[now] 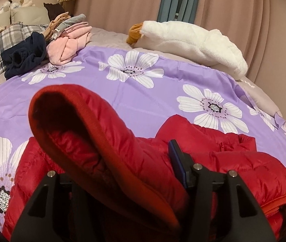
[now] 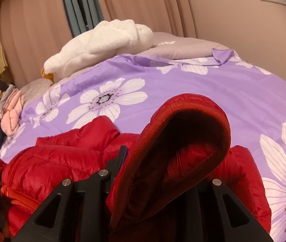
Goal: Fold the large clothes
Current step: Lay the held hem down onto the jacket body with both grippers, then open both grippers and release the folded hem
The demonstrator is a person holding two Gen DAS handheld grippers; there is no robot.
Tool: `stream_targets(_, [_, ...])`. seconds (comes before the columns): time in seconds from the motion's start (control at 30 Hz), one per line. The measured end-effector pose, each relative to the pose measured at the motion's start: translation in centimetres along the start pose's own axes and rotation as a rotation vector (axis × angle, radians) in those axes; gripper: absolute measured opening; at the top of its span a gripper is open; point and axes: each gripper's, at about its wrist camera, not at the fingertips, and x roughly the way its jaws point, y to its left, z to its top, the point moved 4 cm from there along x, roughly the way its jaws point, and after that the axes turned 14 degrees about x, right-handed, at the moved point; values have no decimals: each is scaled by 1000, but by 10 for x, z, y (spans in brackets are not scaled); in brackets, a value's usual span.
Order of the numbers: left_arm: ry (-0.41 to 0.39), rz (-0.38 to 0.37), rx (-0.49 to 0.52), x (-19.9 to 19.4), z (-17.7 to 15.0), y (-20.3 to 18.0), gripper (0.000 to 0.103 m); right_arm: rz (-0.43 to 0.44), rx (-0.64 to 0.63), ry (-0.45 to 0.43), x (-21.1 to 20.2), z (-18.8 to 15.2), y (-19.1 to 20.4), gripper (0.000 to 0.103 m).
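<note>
A red puffer jacket lies on the purple flowered sheet right in front of both grippers. One sleeve arches up between the fingers of my left gripper, cuff opening facing forward. Its right blue pad stands just beside the fabric and the other finger is hidden, so the jaws look open around the sleeve. The other sleeve rises the same way from my right gripper, whose left finger presses against it. The jacket body spreads to the left there.
A white plush goose lies at the far side of the bed by the pink curtain. A heap of pink, grey and navy clothes sits at the far left, with a plaid blanket and pillows behind. The sheet's edge is turned up at the far right.
</note>
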Motion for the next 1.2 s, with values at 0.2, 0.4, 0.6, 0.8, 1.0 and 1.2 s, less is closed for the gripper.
stream_targets(0.2, [8, -5, 1, 2, -1, -1, 56, -1, 0, 0, 2, -1, 0, 27])
stream_targets(0.4, [-5, -22, -10, -1, -1, 0, 58, 41, 20, -8, -1, 0, -2, 31])
stream_targets(0.6, [1, -57, -21, -13, 8, 5, 75, 35, 13, -4, -10, 5, 3, 40])
stream_targets(0.8, [-86, -8, -56, -49, 26, 18, 92, 72, 0, -40, -40, 16, 13, 99])
stream_targets(1.0, [-141, -31, -84, -81, 40, 24, 97, 104, -2, -84, -70, 31, 18, 99])
stream_targets(1.2, [-205, -41, -55, -113, 54, 22, 98, 106, -42, -144, -98, 41, 29, 99])
